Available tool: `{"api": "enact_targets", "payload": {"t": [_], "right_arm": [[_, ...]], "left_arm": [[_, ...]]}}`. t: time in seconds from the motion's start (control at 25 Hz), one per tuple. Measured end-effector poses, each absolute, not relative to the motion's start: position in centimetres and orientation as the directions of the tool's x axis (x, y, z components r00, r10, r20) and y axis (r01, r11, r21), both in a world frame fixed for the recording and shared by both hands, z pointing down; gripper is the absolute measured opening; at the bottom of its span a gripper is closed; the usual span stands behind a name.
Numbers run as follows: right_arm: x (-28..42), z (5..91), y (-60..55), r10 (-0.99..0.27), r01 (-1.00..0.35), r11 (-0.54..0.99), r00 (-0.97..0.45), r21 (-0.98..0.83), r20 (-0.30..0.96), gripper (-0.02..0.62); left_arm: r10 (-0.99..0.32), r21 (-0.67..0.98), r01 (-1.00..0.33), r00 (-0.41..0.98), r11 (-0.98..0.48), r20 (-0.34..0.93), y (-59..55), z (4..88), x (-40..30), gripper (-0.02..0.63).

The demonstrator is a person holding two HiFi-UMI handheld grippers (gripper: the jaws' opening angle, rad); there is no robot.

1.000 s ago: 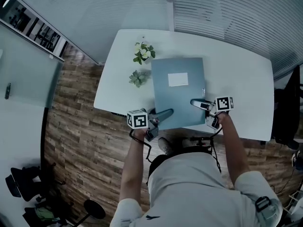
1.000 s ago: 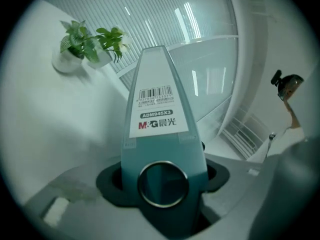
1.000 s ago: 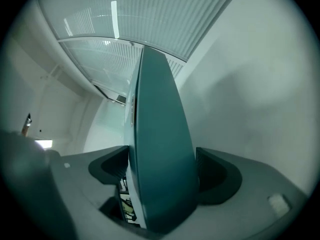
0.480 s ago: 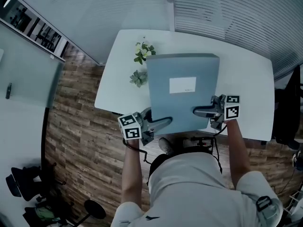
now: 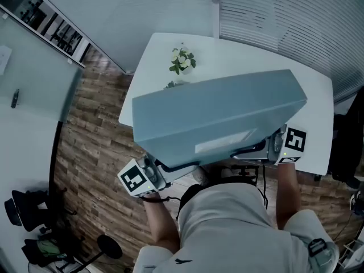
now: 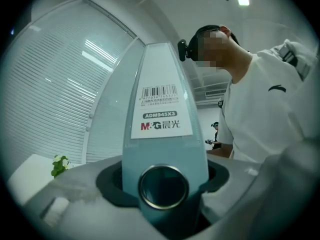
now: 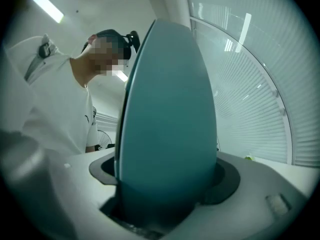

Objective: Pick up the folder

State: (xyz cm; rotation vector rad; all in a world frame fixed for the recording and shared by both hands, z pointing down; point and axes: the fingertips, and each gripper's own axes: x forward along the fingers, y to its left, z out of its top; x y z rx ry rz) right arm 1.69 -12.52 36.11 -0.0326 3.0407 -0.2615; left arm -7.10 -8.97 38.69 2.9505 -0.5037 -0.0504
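While left gripper (image 5: 170, 166) and right gripper (image 5: 250, 150) jaws clamp the folder (image 5: 216, 115), table (image 5: 310, 104) partly hidden beneath, flowers (image 5: 182, 60) visible

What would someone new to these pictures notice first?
The big blue-grey folder fills the middle of the head view, held tilted above the white table. The left gripper and right gripper clamp it from the person's side, one at each end. Beyond it, a small bunch of white flowers sits near the table's far left edge.
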Motion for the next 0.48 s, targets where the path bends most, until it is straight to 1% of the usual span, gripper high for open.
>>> {"api": "enact_targets", "payload": {"t": [0.16,0.28,0.4,0.44,0.48], "right_arm": [[0.5,35.0,-11.0,0.018,0.025,0.994,-0.997,-0.106,-0.07,0.41],[0.0,35.0,-10.8,0.037,0.045,0.993,-0.996,-0.112,-0.079,0.405],[-0.1,34.8,-10.7,0.029,0.043,0.991,-0.994,-0.124,-0.107,0.396],[-0.1,34.6,-10.7,0.025,0.041,0.992,-0.992,-0.124,-0.125,0.375],[0.0,34.3,-10.6,0.022,0.041,0.992,-0.989,-0.122,-0.147,0.338]], "left_arm": [[-0.378,0.16,-0.377,0.925,-0.912,0.023,-7.4,38.7,-8.0,0.302],[-0.393,0.145,-0.392,0.919,-0.909,0.018,-6.9,38.8,-8.3,0.302],[-0.407,0.128,-0.406,0.913,-0.905,0.018,-6.9,38.4,-8.6,0.305],[-0.419,0.126,-0.417,0.908,-0.9,0.019,-6.9,38.2,-8.8,0.309],[-0.431,0.12,-0.43,0.902,-0.895,0.017,-6.9,37.9,-8.9,0.314]]}}
